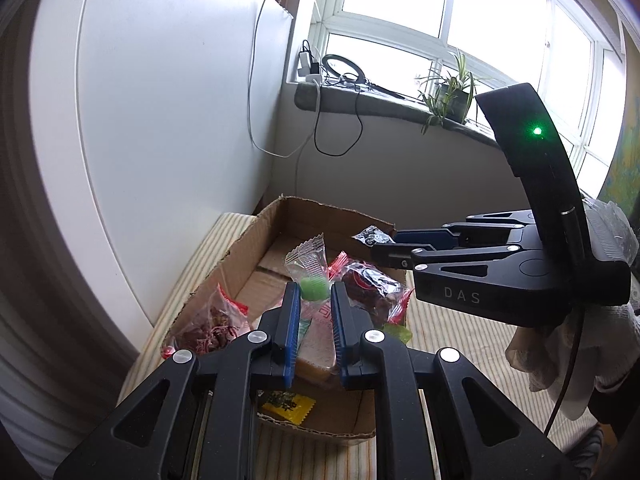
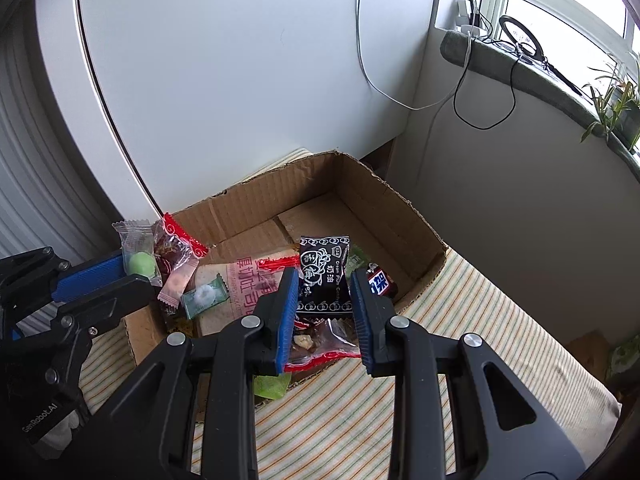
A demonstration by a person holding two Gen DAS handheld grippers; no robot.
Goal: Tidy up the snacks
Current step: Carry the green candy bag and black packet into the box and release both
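Observation:
My left gripper (image 1: pixel 314 296) is shut on a clear-wrapped green candy (image 1: pixel 312 286) and holds it above the cardboard box (image 1: pixel 240 256); the candy shows in the right wrist view (image 2: pixel 140 263) too. My right gripper (image 2: pixel 324 284) is shut on a black plum candy packet (image 2: pixel 324 274) over the box (image 2: pixel 400 208); in the left wrist view the packet (image 1: pixel 370 236) sticks out of that gripper (image 1: pixel 380 248). Several wrapped snacks lie in the box, among them a red packet (image 1: pixel 372 284) and a mint candy (image 2: pixel 204 296).
The box sits on a striped cloth surface (image 2: pixel 460 320) against a white panel (image 2: pixel 240 80). A windowsill with cables (image 1: pixel 332 80) and a potted plant (image 1: pixel 452 92) is behind. A green wrapper (image 2: pixel 272 386) lies at the box's near edge.

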